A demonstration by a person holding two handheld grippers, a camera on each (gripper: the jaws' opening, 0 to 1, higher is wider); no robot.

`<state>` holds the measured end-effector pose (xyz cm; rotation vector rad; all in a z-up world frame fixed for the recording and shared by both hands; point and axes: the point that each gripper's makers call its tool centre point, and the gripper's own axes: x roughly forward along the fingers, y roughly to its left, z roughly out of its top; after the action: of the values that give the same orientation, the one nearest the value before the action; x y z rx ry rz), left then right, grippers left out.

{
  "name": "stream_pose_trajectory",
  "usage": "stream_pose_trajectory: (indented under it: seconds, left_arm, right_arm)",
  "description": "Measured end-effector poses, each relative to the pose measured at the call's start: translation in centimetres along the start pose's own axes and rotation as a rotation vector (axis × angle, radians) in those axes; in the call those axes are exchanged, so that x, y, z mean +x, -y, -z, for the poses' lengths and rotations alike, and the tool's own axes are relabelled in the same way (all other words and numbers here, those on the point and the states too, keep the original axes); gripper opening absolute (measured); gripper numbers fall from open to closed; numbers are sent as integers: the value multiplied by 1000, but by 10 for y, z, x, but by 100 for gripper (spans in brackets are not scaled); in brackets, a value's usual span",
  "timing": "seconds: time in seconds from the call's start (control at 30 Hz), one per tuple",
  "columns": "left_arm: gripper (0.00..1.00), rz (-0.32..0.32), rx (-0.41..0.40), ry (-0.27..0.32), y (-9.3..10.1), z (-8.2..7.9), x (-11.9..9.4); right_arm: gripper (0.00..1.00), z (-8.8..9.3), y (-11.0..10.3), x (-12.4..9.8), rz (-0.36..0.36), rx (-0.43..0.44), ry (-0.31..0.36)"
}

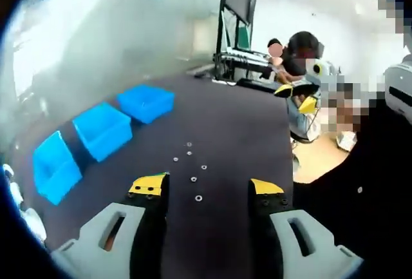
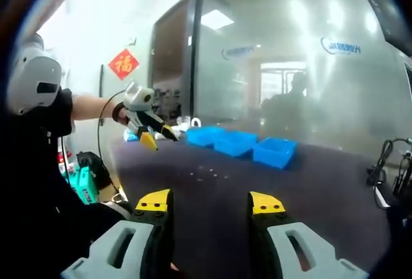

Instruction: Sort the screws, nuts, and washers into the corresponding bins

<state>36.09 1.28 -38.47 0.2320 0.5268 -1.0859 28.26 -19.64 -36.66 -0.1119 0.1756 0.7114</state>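
Several small metal screws, nuts and washers lie scattered on the dark table, just beyond my left gripper, which stands open with nothing between its jaws. Three blue bins sit in a row to their left: far, middle, near. My right gripper hovers open past the table's right edge. In the right gripper view my right gripper is open and empty over the table; the small parts and the bins lie ahead, and my left gripper hangs open at the left.
A monitor stand with equipment occupies the table's far end. A glass wall runs behind the bins. Cables hang at the table's right end. A person's dark sleeve fills the right side. Wooden floor shows beyond the edge.
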Motion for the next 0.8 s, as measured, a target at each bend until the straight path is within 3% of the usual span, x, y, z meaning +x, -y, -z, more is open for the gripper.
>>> stream_pose_trajectory:
  seconds: [0.1, 0.4, 0.53, 0.7, 0.8]
  left_arm:
    - [47, 10, 53, -72, 3, 6, 16]
    - [44, 35, 67, -239, 0, 26, 52]
    - [36, 30, 49, -266, -7, 29, 61]
    - [33, 23, 26, -285, -12, 35, 68]
    - [25, 16, 9, -287, -17, 38, 69]
  right_arm:
    - [41, 1, 1, -1, 3, 3, 1]
    - [41, 7, 6, -5, 12, 22, 3]
    - [41, 11, 7, -5, 12, 30, -2]
    - [41, 12, 9, -6, 15, 36, 0]
    - [41, 13, 9, -5, 14, 39, 2]
